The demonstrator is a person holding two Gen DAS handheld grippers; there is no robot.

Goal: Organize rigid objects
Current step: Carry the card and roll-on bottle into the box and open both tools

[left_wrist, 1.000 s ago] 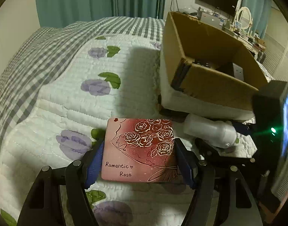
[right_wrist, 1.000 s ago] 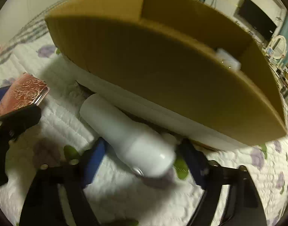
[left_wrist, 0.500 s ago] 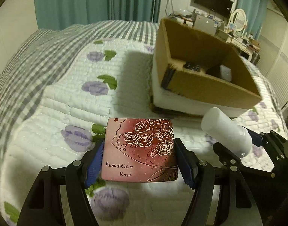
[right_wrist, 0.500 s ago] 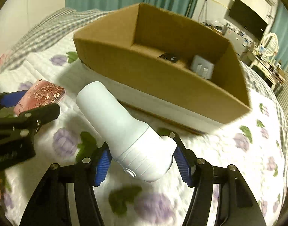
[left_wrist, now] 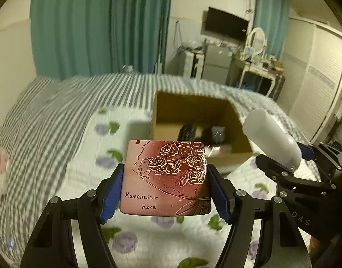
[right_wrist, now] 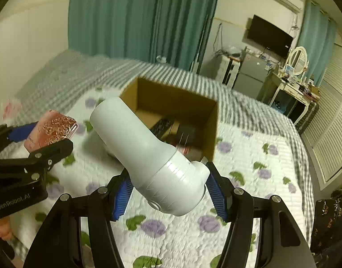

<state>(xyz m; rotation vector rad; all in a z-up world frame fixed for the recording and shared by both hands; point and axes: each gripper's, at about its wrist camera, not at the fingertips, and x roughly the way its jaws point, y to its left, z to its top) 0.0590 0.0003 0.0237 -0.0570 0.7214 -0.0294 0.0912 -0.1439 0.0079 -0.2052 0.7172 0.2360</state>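
My left gripper (left_wrist: 164, 192) is shut on a flat pink tin (left_wrist: 165, 178) printed with gold roses and "Romantic Rose"; it hangs in the air over the bed. My right gripper (right_wrist: 167, 192) is shut on the wide end of a white plastic bottle (right_wrist: 148, 154), which slants up to the left. Both are lifted above the quilt, short of an open cardboard box (left_wrist: 235, 111) (right_wrist: 213, 120) that holds several dark items and a small white one. The bottle (left_wrist: 271, 138) and right gripper (left_wrist: 305, 169) show at the right of the left wrist view; the tin (right_wrist: 51, 131) shows at the left of the right wrist view.
The box sits on a white quilt with purple flowers (right_wrist: 249, 156) over a grey checked bedspread (left_wrist: 59, 111). Teal curtains (left_wrist: 99, 26), a wall television (right_wrist: 269, 35), a cluttered dressing table (right_wrist: 294, 82) and shuttered cupboard doors (right_wrist: 332, 122) lie beyond the bed.
Both grippers have risen from the quilt with their loads. The right gripper closed on the white bottle and lifted it. The box now looks smaller and lower in both views.
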